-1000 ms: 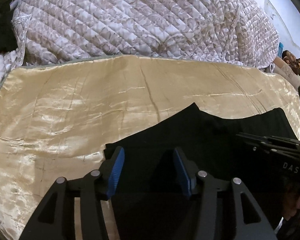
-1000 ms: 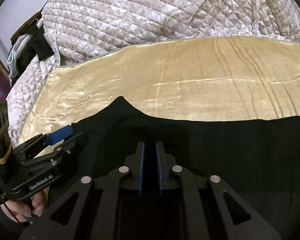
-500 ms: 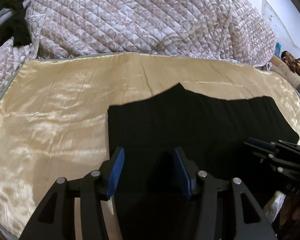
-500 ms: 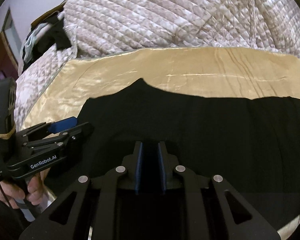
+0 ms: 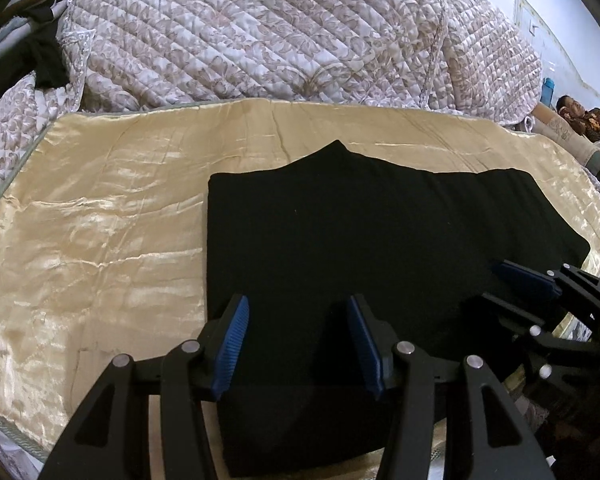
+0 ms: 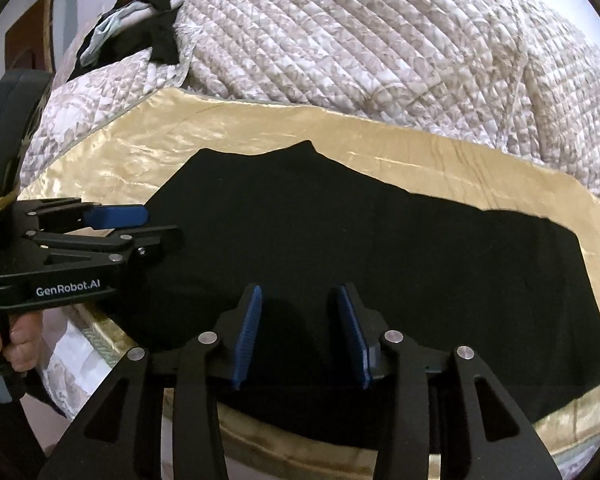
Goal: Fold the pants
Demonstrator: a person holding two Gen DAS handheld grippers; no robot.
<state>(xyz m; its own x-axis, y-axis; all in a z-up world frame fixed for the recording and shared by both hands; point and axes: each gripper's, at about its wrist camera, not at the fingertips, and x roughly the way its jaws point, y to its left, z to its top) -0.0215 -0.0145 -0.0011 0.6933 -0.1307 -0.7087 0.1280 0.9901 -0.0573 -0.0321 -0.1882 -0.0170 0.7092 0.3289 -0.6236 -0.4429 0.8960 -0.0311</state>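
White lettering reading "GenRobot.AI" is showing on the black side of the left gripper (image 6: pixel 112 226), seen from the right wrist view; nothing else is reading legibly.

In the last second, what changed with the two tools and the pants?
The right tool opened; it was shut a second ago. Both tools drew back toward the near edge, showing more of the black pants. The left tool stayed open. The pants stayed flat on the gold sheet.
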